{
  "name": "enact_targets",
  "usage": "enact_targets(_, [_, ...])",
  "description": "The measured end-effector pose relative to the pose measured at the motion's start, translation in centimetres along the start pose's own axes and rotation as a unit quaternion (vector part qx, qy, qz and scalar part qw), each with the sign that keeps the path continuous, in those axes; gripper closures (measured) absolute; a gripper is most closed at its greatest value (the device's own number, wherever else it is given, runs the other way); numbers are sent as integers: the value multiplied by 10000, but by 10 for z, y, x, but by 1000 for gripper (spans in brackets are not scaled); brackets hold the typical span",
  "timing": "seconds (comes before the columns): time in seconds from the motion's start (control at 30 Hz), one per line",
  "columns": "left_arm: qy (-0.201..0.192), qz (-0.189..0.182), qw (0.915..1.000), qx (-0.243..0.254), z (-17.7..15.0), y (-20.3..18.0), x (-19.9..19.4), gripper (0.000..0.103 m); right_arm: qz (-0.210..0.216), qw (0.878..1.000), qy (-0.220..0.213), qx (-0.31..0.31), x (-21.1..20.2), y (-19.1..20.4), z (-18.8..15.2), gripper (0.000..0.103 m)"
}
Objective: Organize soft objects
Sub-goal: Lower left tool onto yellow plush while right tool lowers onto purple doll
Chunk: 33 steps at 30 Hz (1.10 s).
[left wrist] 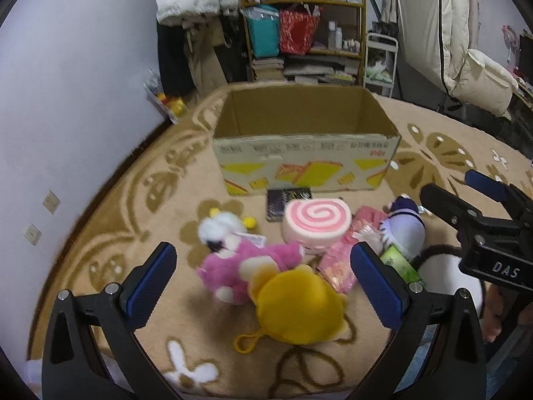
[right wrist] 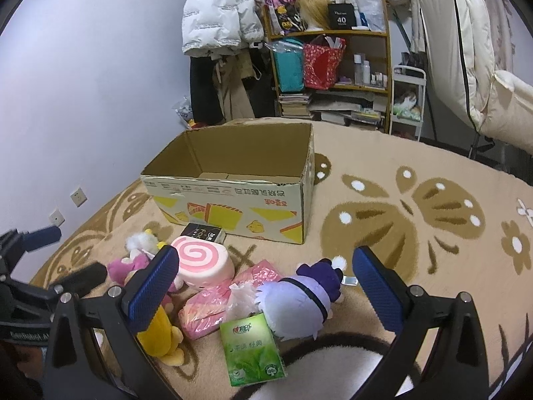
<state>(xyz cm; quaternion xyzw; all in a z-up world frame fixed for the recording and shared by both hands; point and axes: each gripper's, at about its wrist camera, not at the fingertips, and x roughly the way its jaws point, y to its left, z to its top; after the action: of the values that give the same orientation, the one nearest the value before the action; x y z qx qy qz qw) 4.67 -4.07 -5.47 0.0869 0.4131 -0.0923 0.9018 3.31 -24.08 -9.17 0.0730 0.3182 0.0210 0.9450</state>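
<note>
Carpet (right wrist: 416, 180) lies bare right of one open box (right wrist: 299, 200); five plushes crowd its front; both grippers (left wrist: 263, 273) (right wrist: 265, 276) gape, holding nothing.

A tan carpet (right wrist: 383, 173) patterned with brown butterflies and white-dotted flowers. A brown cardboard box (right wrist: 233, 196) printed with yellow shapes. A round pink-and-white swirl cushion (right wrist: 203, 261), a yellow plush (left wrist: 296, 310), a magenta plush (left wrist: 240, 266), a lilac-and-purple plush doll (right wrist: 299, 300), a green tissue packet (right wrist: 253, 350).
</note>
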Motion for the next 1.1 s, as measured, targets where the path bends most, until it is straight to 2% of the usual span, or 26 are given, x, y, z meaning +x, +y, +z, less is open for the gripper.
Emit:
enact_targets(0.5, [943, -213, 9941, -498, -6, -5, 59, 0, -129, 9974, 573, 414, 52, -27, 5, 0])
enact_targets(1.1, [1744, -454, 9826, -457, -25, -18, 91, 0, -259, 9892, 1218, 772, 94, -49, -12, 0])
